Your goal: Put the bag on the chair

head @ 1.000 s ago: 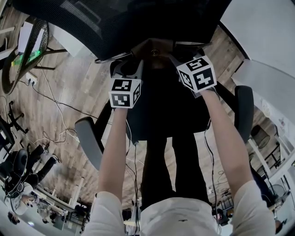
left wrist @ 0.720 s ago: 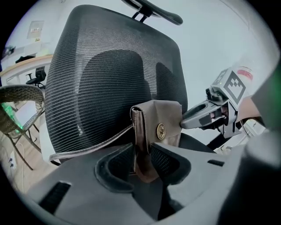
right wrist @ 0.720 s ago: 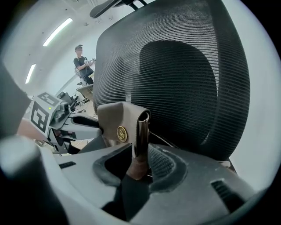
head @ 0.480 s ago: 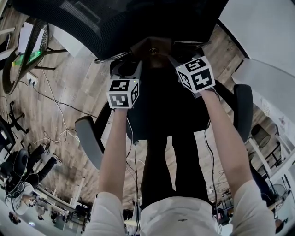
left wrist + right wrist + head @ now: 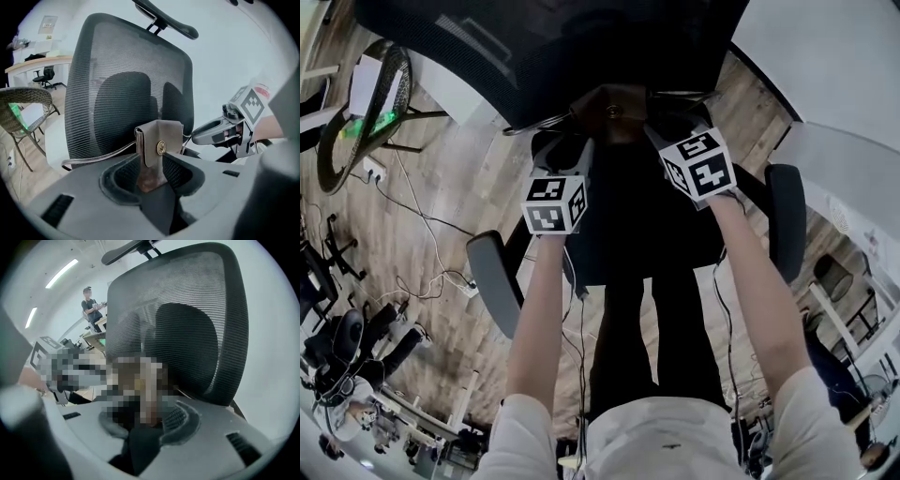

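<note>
A small brown leather bag (image 5: 614,108) (image 5: 159,143) with a brass clasp stands upright on the seat of the black mesh office chair (image 5: 534,47) (image 5: 117,65) (image 5: 197,301), leaning on the backrest. Its strap trails off to the left. My left gripper (image 5: 567,150) (image 5: 152,177) is just left of the bag and my right gripper (image 5: 664,127) (image 5: 147,420) just right of it. Both sets of jaws have just been opening and now stand open. The bag's lower part shows between the left jaws, with the pads off it. A mosaic patch hides the bag in the right gripper view.
The chair's armrests (image 5: 492,281) (image 5: 785,220) flank my arms. A wicker chair (image 5: 361,103) and cables (image 5: 422,234) are on the wooden floor at left. A white desk (image 5: 825,84) stands at right. A person (image 5: 90,305) stands far behind.
Both grippers have drawn back a little from the bag, towards me. The bag has stayed in its place on the seat.
</note>
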The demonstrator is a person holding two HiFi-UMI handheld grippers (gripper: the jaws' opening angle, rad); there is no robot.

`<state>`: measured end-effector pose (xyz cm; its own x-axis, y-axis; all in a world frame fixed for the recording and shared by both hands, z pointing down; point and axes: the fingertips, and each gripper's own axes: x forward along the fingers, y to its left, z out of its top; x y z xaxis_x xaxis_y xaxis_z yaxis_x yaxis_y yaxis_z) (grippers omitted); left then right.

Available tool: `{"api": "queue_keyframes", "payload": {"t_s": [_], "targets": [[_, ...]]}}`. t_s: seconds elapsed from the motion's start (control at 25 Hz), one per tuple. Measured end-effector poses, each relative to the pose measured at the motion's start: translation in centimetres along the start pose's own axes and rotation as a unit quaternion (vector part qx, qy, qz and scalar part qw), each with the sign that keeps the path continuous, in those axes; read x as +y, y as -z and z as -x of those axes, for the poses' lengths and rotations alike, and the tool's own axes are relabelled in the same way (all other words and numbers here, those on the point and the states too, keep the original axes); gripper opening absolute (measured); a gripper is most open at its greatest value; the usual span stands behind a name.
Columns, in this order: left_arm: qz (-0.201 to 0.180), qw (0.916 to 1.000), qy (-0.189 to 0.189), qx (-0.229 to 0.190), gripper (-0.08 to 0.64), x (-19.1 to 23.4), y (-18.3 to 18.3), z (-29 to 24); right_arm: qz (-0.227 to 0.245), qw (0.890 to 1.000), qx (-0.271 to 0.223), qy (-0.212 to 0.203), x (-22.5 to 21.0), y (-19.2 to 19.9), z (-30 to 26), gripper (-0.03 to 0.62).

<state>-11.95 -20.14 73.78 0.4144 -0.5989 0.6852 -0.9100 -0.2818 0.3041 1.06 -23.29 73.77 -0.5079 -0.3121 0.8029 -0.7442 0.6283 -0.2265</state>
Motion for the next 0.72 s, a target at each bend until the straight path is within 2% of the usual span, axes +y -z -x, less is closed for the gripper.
{"api": "queue_keyframes", "payload": {"t_s": [0.28,0.48,0.72], "targets": [[0.005,0.9997,0.015,-0.021,0.132,-1.6,-1.7,4.4,0.002,1.0,-0.008,0.005,3.3,-0.7,3.3,0.127],[0.002,0.9992,0.024,-0.031,0.132,-2.3,-2.8,6.8,-0.023,0.999,-0.031,0.015,5.3,-1.8,5.9,0.124],[0.018,0.9987,0.043,-0.019,0.132,-2.5,-4.0,10.1,-0.048,0.998,-0.032,0.02,8.1,-3.5,8.3,0.124]]}}
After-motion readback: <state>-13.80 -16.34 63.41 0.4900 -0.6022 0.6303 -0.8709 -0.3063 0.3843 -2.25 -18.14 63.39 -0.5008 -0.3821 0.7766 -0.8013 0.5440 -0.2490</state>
